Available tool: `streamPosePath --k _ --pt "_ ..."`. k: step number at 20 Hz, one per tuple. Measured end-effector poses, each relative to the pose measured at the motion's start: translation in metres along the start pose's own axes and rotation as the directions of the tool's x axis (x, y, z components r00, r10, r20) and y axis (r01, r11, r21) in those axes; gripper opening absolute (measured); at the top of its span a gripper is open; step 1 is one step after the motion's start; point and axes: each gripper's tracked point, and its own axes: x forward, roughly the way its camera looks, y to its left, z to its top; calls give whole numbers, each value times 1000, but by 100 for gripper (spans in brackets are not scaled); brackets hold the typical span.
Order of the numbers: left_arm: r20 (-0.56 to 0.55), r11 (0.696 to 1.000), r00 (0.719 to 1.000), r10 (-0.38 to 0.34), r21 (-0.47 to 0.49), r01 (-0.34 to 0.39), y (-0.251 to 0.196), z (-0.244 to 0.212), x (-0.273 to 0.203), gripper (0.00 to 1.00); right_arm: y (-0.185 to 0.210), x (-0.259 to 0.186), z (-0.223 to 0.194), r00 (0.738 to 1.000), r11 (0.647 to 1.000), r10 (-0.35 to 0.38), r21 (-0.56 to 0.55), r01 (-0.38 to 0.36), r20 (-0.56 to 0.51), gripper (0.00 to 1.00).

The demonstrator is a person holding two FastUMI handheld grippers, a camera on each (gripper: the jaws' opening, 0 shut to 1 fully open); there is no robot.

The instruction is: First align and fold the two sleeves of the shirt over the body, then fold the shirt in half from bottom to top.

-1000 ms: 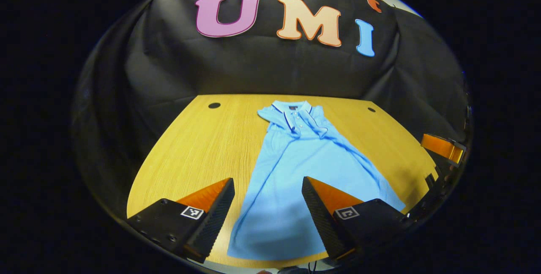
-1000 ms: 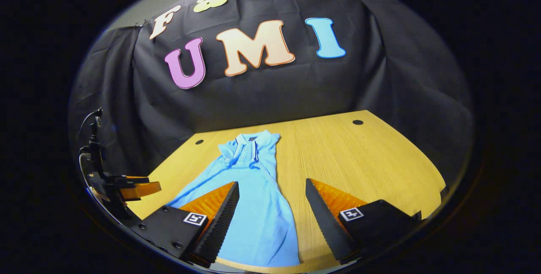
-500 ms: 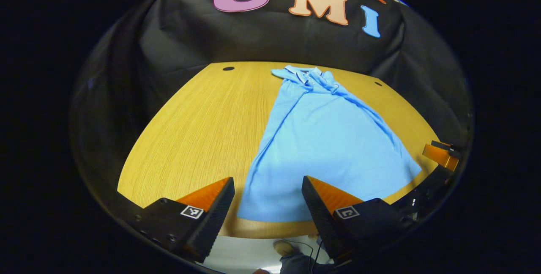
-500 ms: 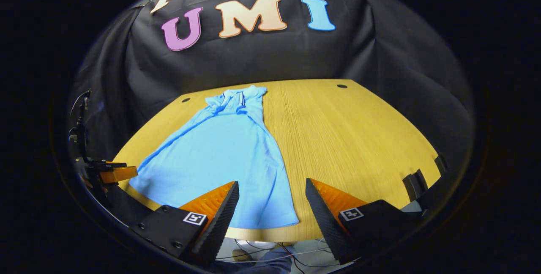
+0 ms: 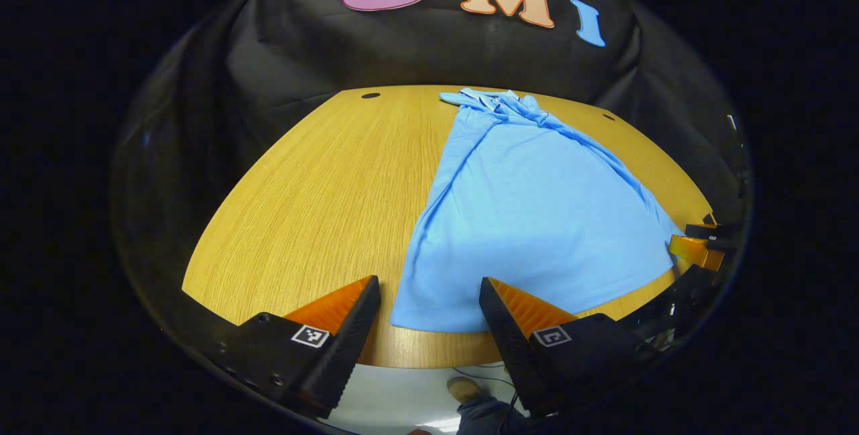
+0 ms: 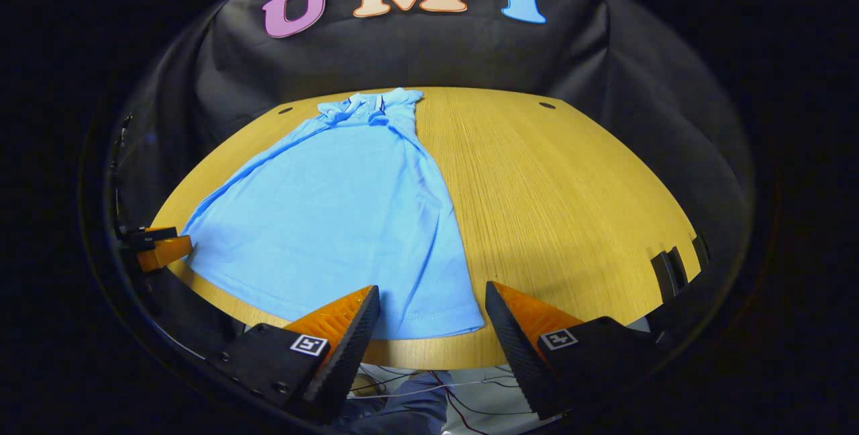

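Observation:
A light blue polo shirt (image 5: 530,213) (image 6: 342,207) lies flat on the wooden table (image 5: 315,200) (image 6: 557,200), collar at the far end, both sleeves folded in over the body. Its hem runs along the table's near edge. My left gripper (image 5: 429,301) is open, hovering over the hem's left corner with nothing between its fingers. My right gripper (image 6: 433,307) is open over the hem's right corner, also holding nothing. The right gripper (image 5: 698,250) shows at the right rim of the left gripper view, and the left gripper (image 6: 158,250) at the left rim of the right gripper view.
Black cloth walls close the booth behind and beside the table. Small dark holes (image 5: 370,95) (image 6: 547,105) sit near the table's far corners. Below the near edge I see pale floor, cables (image 6: 429,388) and a person's shoe (image 5: 463,389).
Both grippers have pulled back toward the table's near edge and tilted down, from over the shirt's body to its hem corners. The shirt has not moved.

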Motion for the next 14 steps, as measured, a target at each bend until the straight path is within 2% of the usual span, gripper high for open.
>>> streamPosePath --k 1,3,4,5,6,7,8,9,10,12,14 --pt "-3 1000 1000 -6 2 6 -1 -1 0 95 2 1 1 1000 1000 5 3 -5 -2 97" --pt "4 1000 1000 -17 1 17 -2 0 -3 91 14 2 1 999 999 36 -32 -35 5 76" --pt "7 999 999 -32 7 31 -9 0 2 88 21 1 0 999 997 52 -53 -51 9 60" --pt "21 999 998 -52 17 52 -17 5 7 73 27 1 0 997 995 70 -70 -69 16 43" --pt "36 997 997 -74 18 74 -24 7 10 62 30 2 2 997 994 68 -87 -65 27 31" --pt "48 997 996 -79 5 79 -26 10 10 39 32 4 4 997 993 71 -97 -68 29 11" --pt "45 997 996 -80 -19 81 -28 11 15 16 34 5 2 997 993 79 -93 -77 17 11" --pt "38 995 996 -78 -53 80 -28 12 14 6 36 4 3 996 992 90 -85 -89 9 8" --pt "26 992 996 -83 -91 85 -29 14 14 1 36 6 3 996 994 91 -67 -91 -2 8" --pt "-5 983 994 -105 -150 103 -31 14 13 0 35 4 5 995 994 101 -36 -102 -20 0" --pt "-28 977 991 -130 -174 123 -33 18 8 0 41 -1 18 992 992 126 -7 -126 -13 3"
